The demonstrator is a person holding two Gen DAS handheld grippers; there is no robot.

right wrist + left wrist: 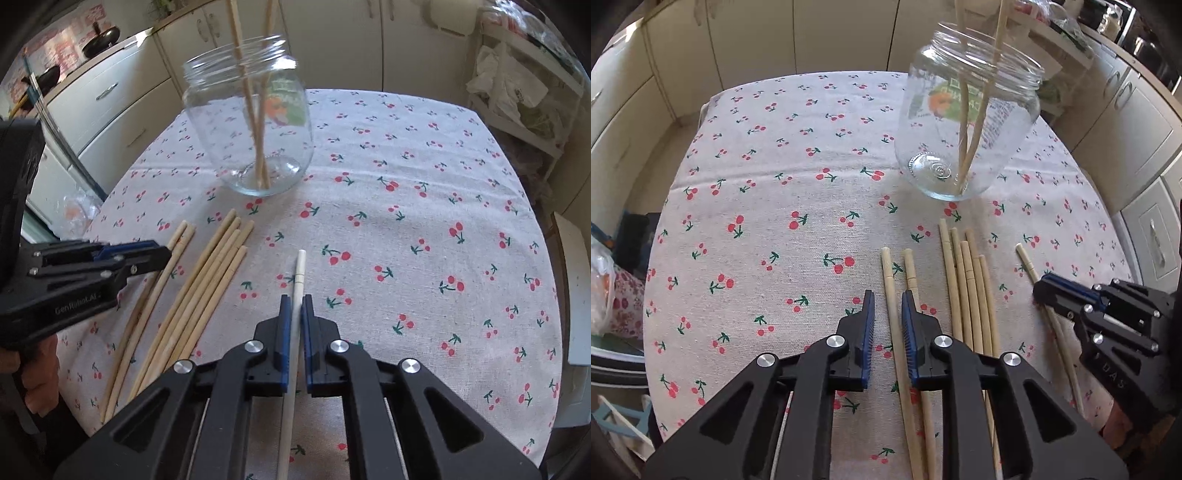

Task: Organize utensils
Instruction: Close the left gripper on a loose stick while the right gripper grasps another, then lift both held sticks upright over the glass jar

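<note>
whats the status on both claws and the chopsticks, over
Right claw shut on a single chopstick. Left claw nearly closed around another chopstick. Two already in glass jar. Path to the jar clear.

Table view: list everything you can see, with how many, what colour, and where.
Glass jar: one, clear with a printed label, standing at the far side of the table.
Jar chopsticks: two, pale wood, leaning inside the jar.
Bundle of chopsticks: five, pale wood, lying on the cloth between the two claws.
Pair of chopsticks: two, pale wood, lying left of the bundle.
Lone chopstick: one, whitish, right of the bundle.
Tablecloth: one, off-white with red cherries, covering the table.
Left claw: one, black with blue pads, open around one of the pair.
Right claw: one, same colours, shut on the lone chopstick.
</note>
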